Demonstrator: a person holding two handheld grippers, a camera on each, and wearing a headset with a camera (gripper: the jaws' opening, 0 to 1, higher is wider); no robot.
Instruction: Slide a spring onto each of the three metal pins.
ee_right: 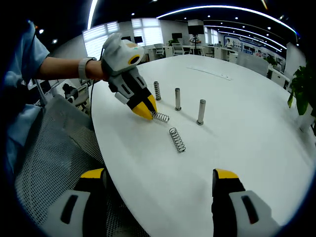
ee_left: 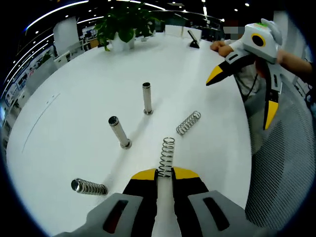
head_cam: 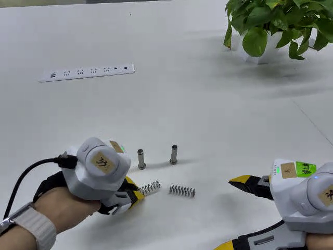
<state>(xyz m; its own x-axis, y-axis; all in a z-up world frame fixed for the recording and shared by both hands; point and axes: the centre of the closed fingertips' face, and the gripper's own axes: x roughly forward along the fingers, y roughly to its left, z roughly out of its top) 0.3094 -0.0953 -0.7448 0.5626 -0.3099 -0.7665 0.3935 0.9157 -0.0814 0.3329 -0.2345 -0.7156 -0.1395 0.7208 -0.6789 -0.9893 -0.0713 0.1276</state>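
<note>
The left claw [ee_left: 165,173] is pinched shut on the near end of the held spring [ee_left: 167,148], whose long axis runs straight out ahead of the jaws, toward the top of the left gripper view. The nearer bare pin [ee_left: 119,132] stands up and to the left of the spring's free end, just beside it. The farther bare pin [ee_left: 146,98] is higher in the frame, close to centre. Both pins are upright while the spring lies low and roughly level, so it probably has to be tipped on end before it can drop over a pin. The sprung pin [ee_left: 89,186] at lower left carries its spring. The loose spring [head_cam: 182,191] lies flat in the lower middle of the head view, between the two claws. The right claw [head_cam: 232,212] is spread wide and empty at lower right, farther from the pins than the left. The table [head_cam: 208,104] is plain white, with a power strip [head_cam: 87,72] at upper left and a potted plant [head_cam: 276,21] at upper right. An office with ceiling light strips lies beyond.
</note>
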